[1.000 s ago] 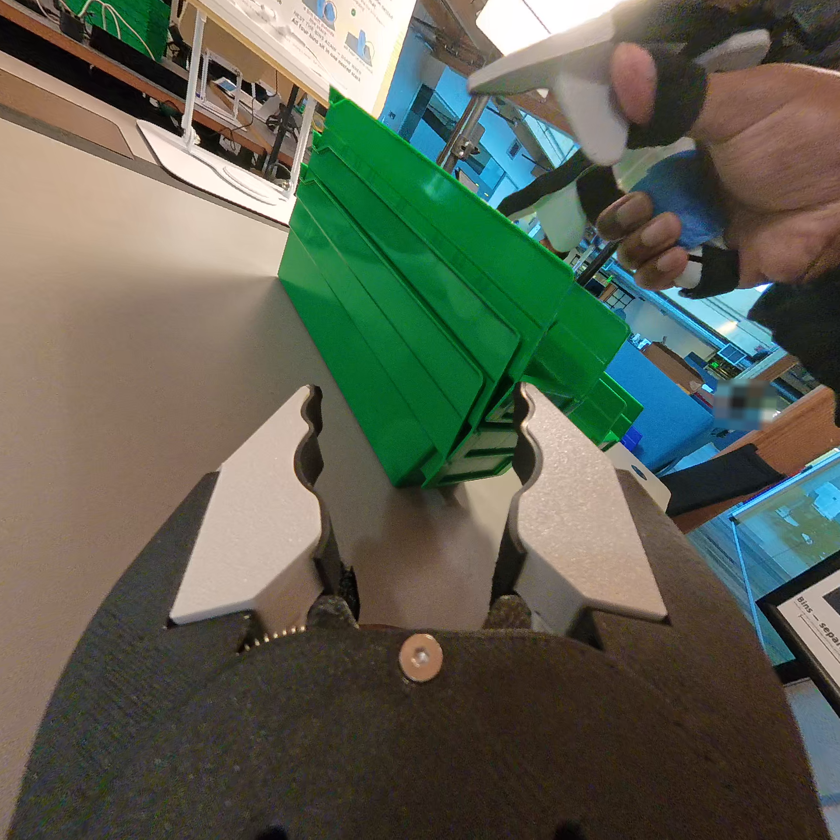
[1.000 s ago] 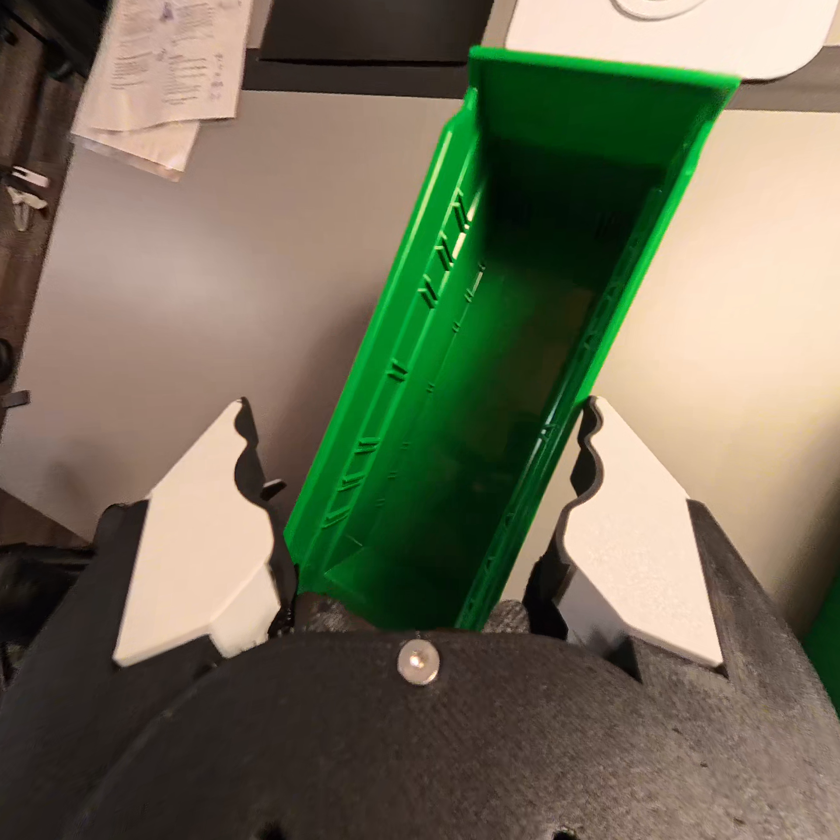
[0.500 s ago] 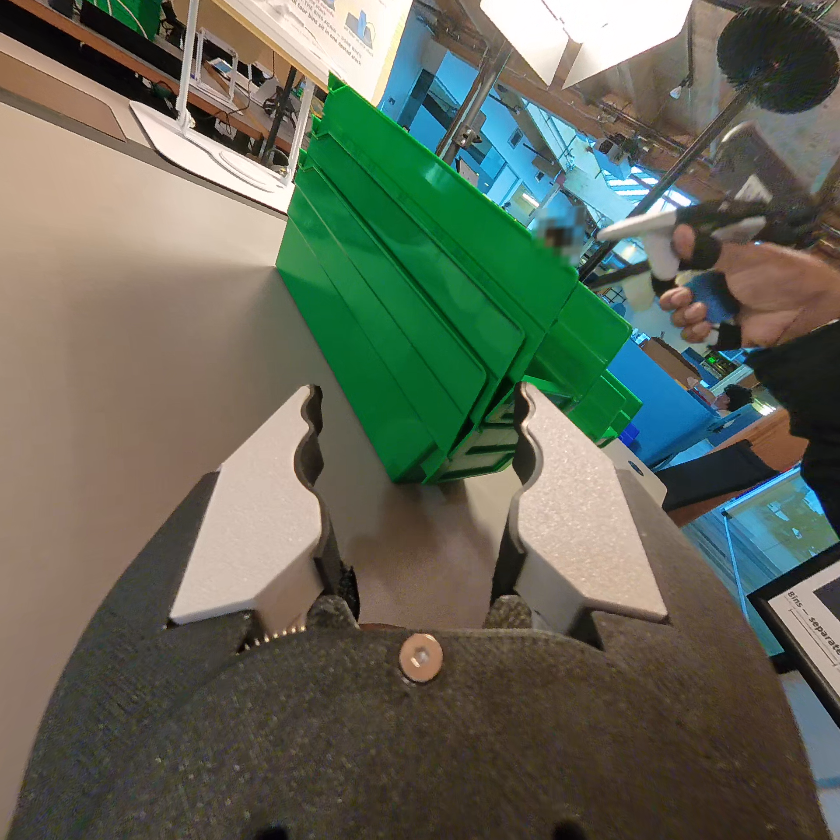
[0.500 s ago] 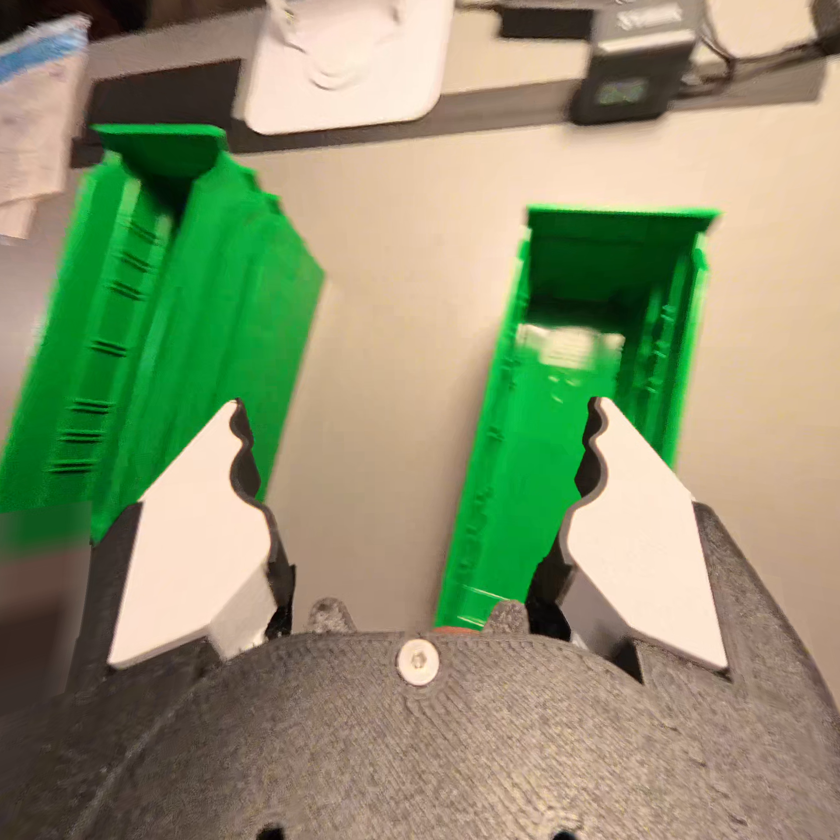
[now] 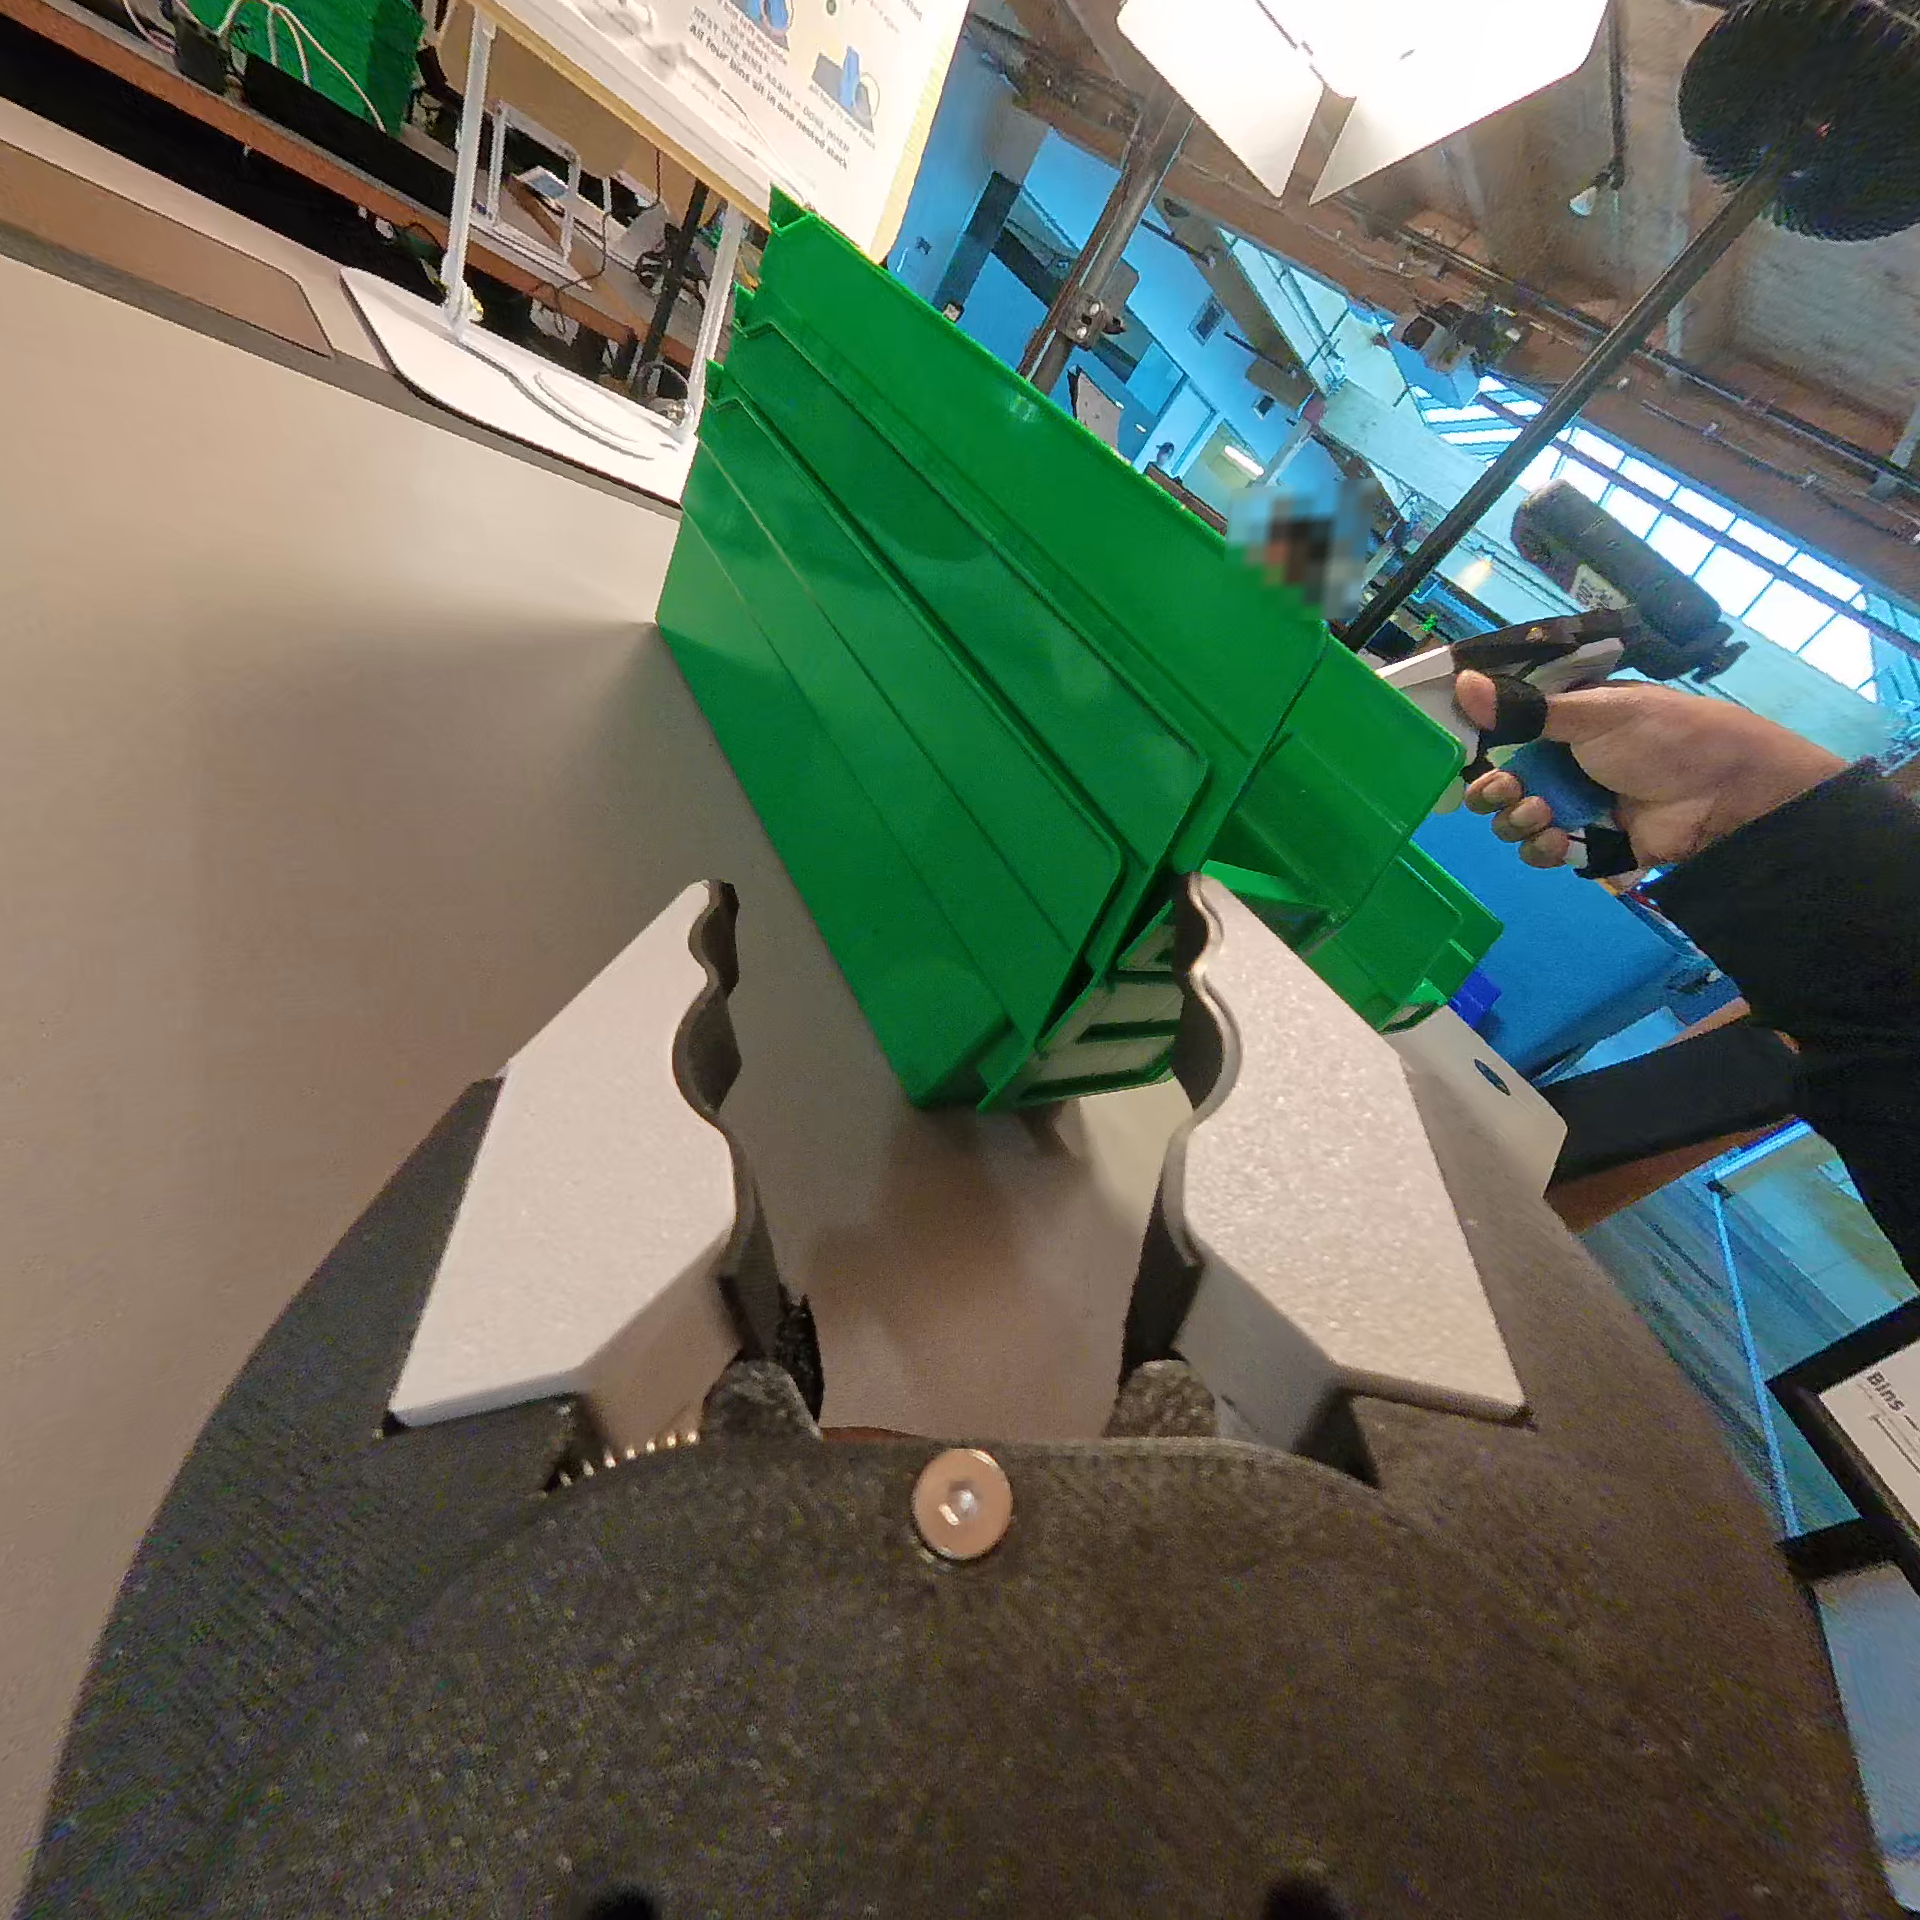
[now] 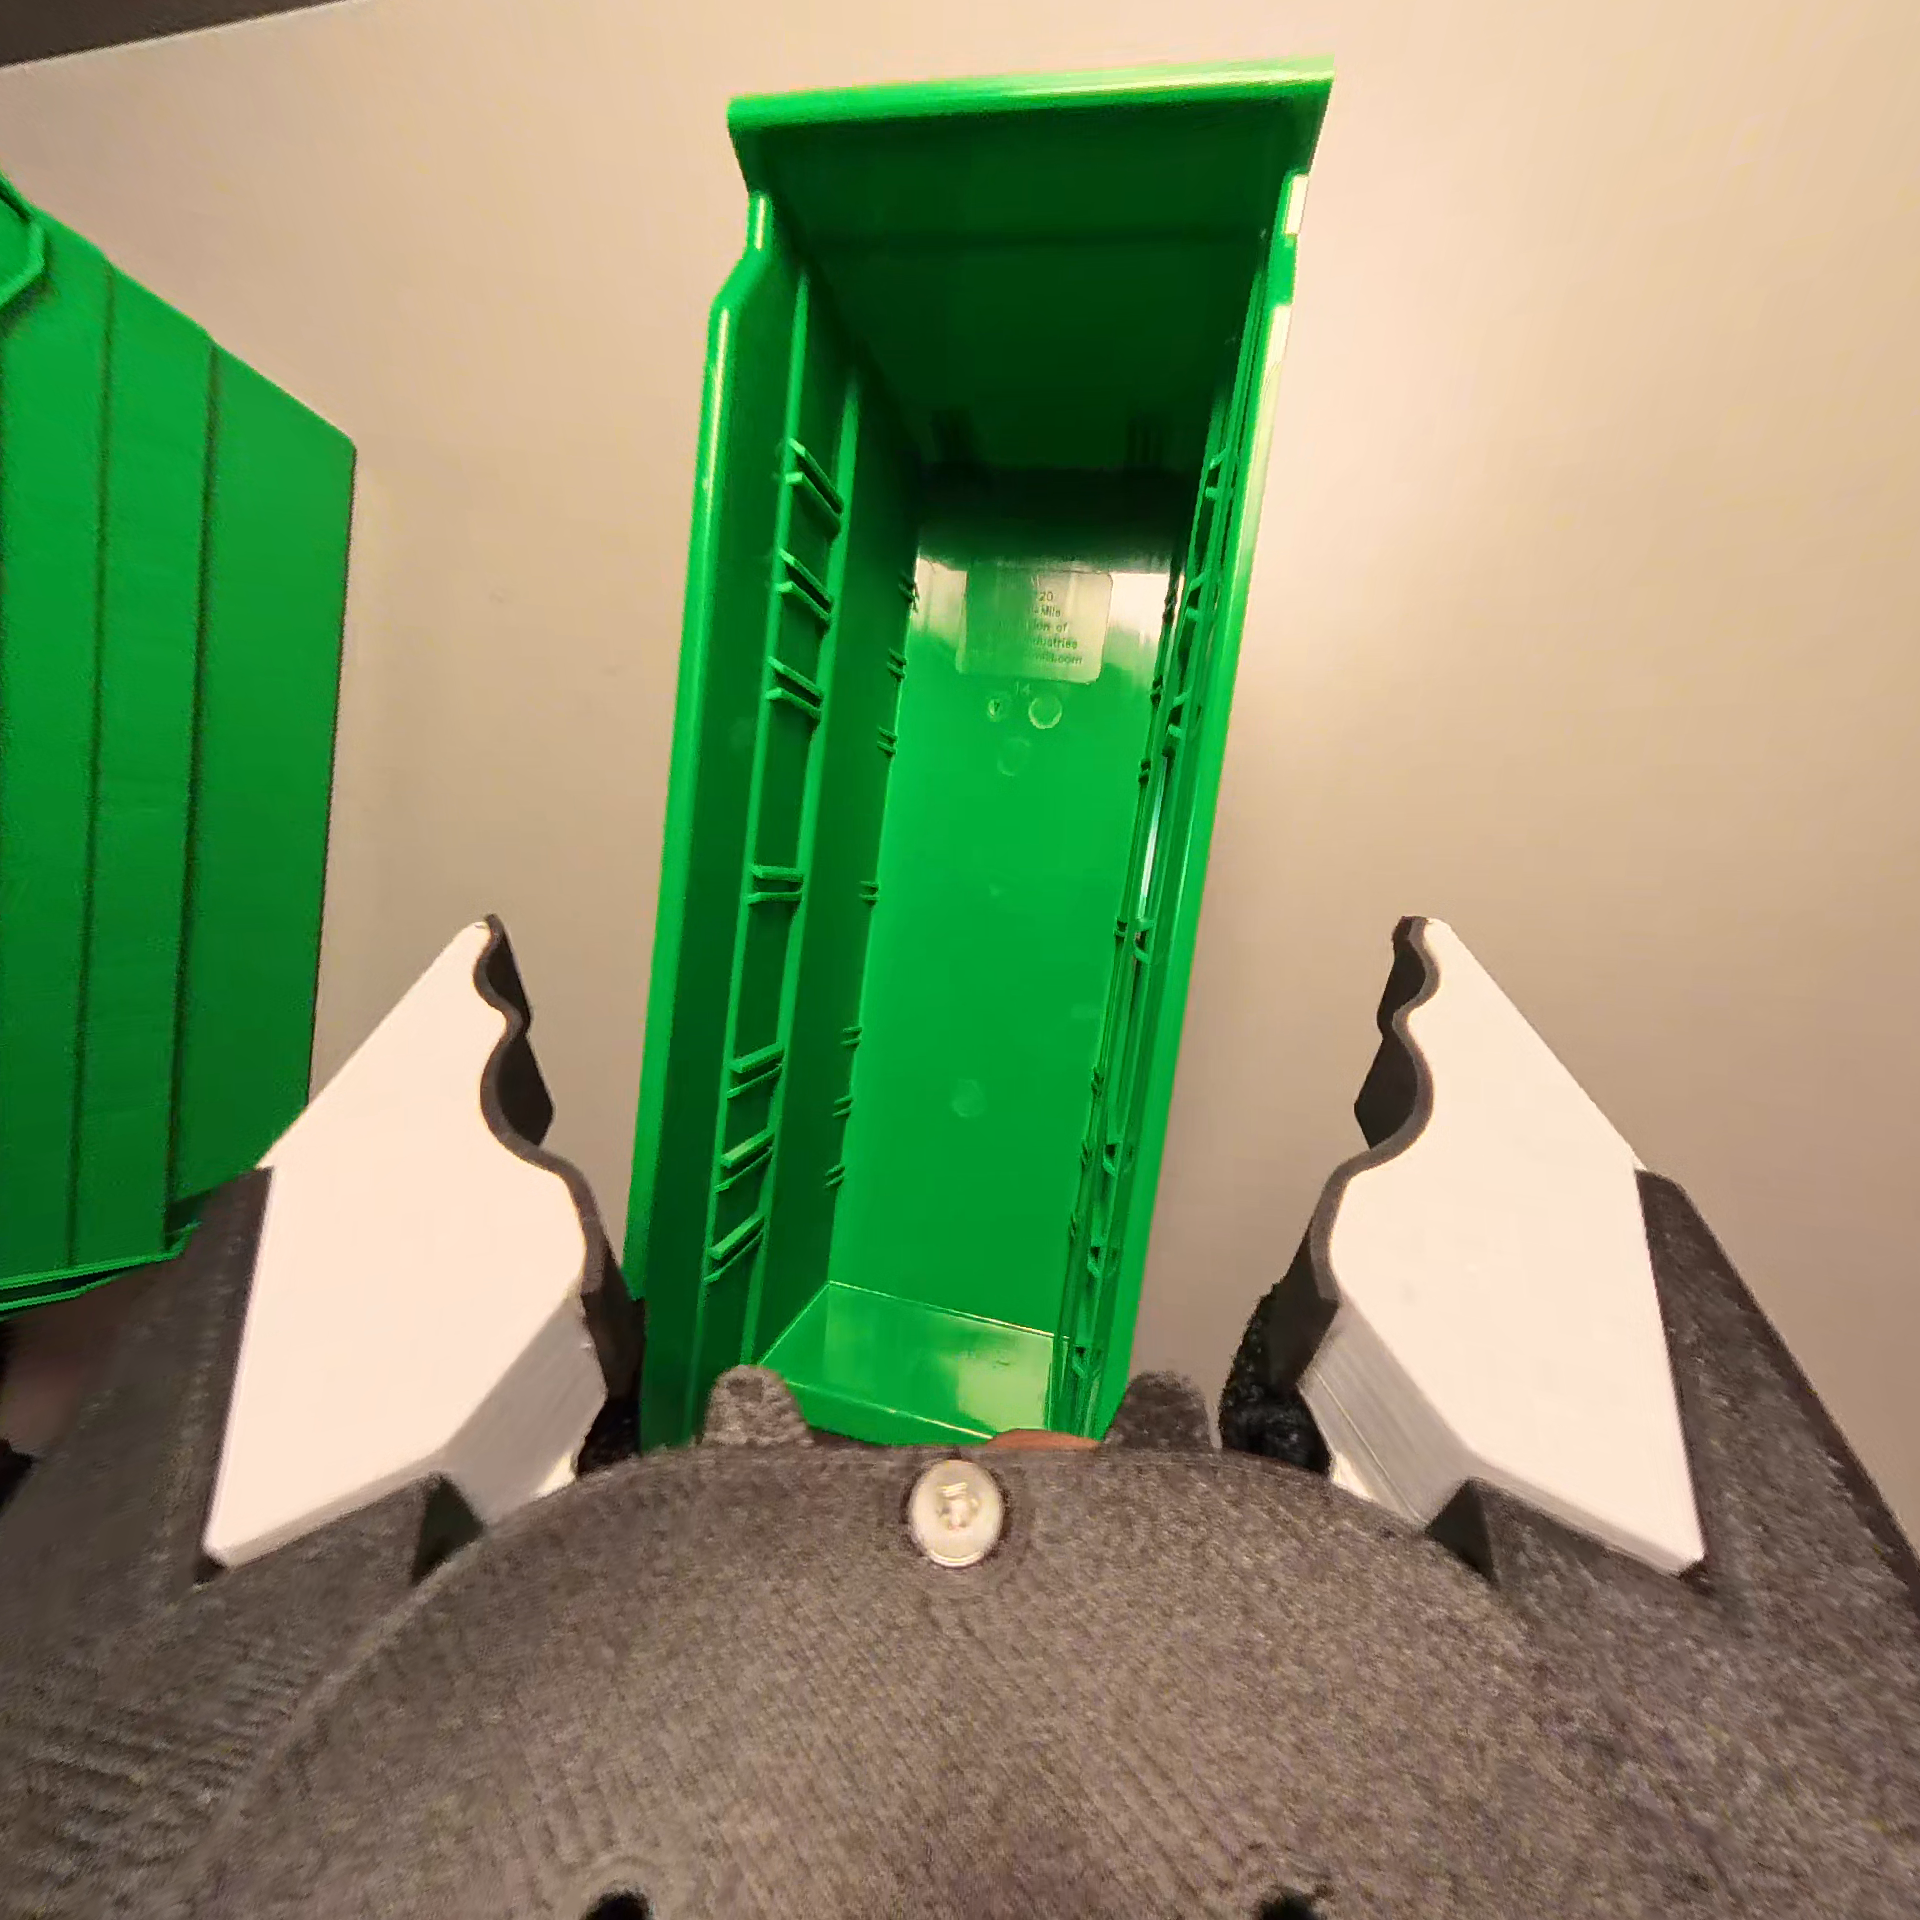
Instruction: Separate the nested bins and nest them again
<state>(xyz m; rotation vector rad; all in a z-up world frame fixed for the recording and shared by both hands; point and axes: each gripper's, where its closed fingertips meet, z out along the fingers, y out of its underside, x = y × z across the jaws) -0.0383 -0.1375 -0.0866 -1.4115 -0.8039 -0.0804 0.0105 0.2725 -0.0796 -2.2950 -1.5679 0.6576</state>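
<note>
- Left gripper (image 5: 961,997): jaws spread, nothing pinched, bare table between the fingers.
- Near corner of the green nested bins (image 5: 935,727) sits just past the left fingertips, more toward the right finger (image 5: 1205,997); can't tell if that finger touches the stack's end, left finger is clear of it.
- Nested bins stand on the grey table (image 5: 260,727), stacked sides stepped one over another, long side wall facing the left wrist camera.
- Right gripper (image 6: 961,997): jaws spread wide, not gripping anything.
- Single green bin (image 6: 977,831) lies below it on the table, open top facing the camera, its near end toward the gripper body.
- Bin is narrower than the finger gap; table shows between its right wall and the right finger (image 6: 1455,1143). Left wall passes close by the base of the left finger (image 6: 447,1143), contact unclear.
- Pale sticker (image 6: 1034,623) on the inside floor of the single bin, toward the far end.
- Single bin is apart from the stack, whose side shows at the left edge of the right wrist view, strip of table between them.
- In the left wrist view a person's hand (image 5: 1662,769) with a dark sleeve holds the other gripper's handle, up beyond the stack on the right.
- White sign stand (image 5: 540,353) at the far table edge behind the stack.
- Black-framed sheet (image 5: 1870,1423) at the right edge, off the table.
</note>
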